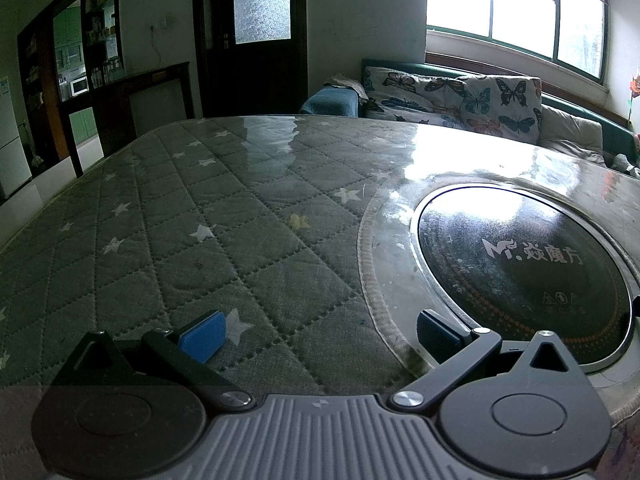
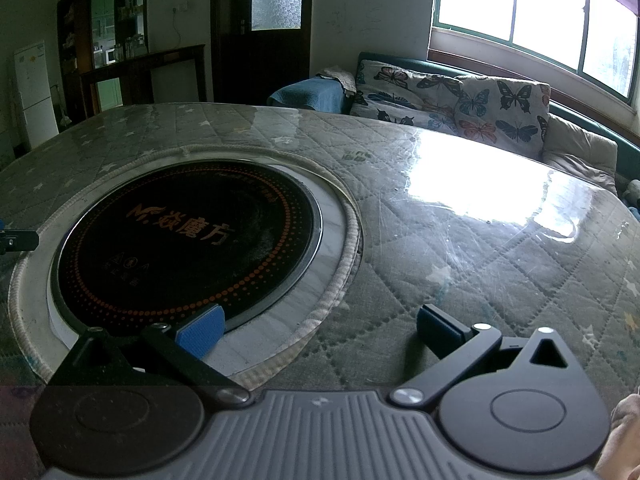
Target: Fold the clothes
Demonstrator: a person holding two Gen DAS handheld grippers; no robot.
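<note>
No garment shows in either view. My left gripper (image 1: 318,334) is open and empty, its blue pads wide apart just above the quilted grey-green table cover (image 1: 200,216). My right gripper (image 2: 318,330) is open and empty too, over the same cover (image 2: 460,240), with its left pad (image 2: 202,330) at the near edge of the black round cooktop (image 2: 188,248). The tip of the left gripper (image 2: 18,239) shows at the far left of the right wrist view.
The black round induction cooktop (image 1: 524,268) is set into the table under a glossy clear sheet. A sofa with butterfly cushions (image 1: 460,98) stands behind the table under a bright window. A dark door (image 1: 256,36), shelves and a white fridge (image 2: 36,92) line the far wall.
</note>
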